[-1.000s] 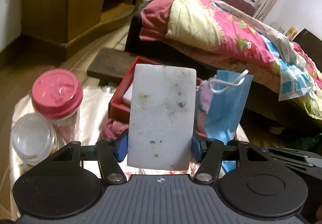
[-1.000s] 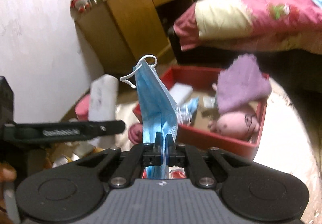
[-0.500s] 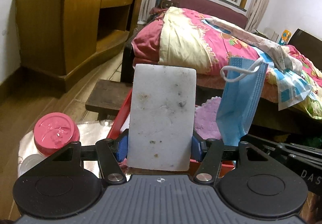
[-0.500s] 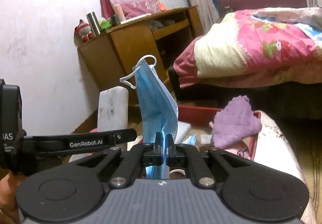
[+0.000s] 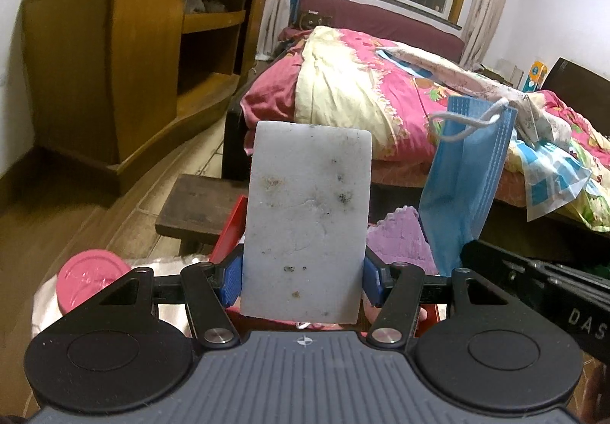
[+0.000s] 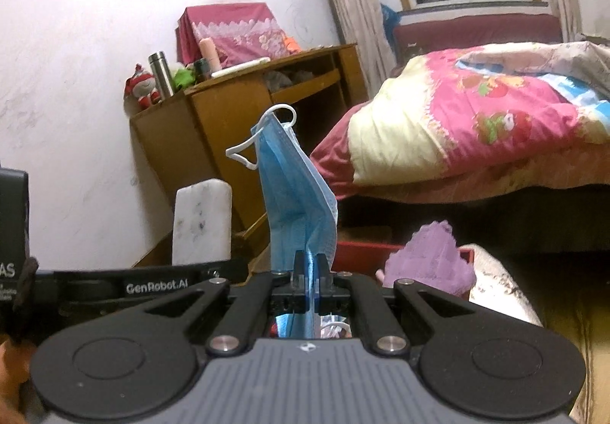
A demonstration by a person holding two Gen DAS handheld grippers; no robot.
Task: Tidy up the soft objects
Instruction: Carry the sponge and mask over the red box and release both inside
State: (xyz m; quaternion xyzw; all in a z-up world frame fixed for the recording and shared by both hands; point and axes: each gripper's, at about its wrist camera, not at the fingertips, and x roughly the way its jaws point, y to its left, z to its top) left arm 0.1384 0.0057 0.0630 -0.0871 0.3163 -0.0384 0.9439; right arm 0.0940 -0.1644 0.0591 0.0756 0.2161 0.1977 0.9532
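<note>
At the far left, a jar with a pink plastic lid [image 5: 91,273] stands on the pale-covered tabletop [image 5: 45,302], below and beside the left hand-held gripper [image 5: 302,277]. That gripper is clamped on a white rectangular foam sponge block [image 5: 307,222], speckled with dirt, which stands upright between the blue pads, pinched only near its lower edge. Most of the block rises free above the grip, so a quick swing or tilt could lever it out, and it might knock the jar as it drops.

Behind the block lies the red open box [image 5: 230,224], with a purple knitted cloth [image 5: 400,237] in it. A drop from up here could miss the box wall and land on the tabletop or the wooden floor [image 5: 76,218].

To the right, the right hand-held gripper [image 6: 309,285] has its jaws together on a light-blue pleated face mask [image 6: 295,195], which stands up from the pinch with its white ear loop [image 6: 244,153] dangling free. The mask is thin and limp; it could slide through, or the loop could snag on the left tool just beside it. The two tools are close, so they could bump when lowered together.
</note>
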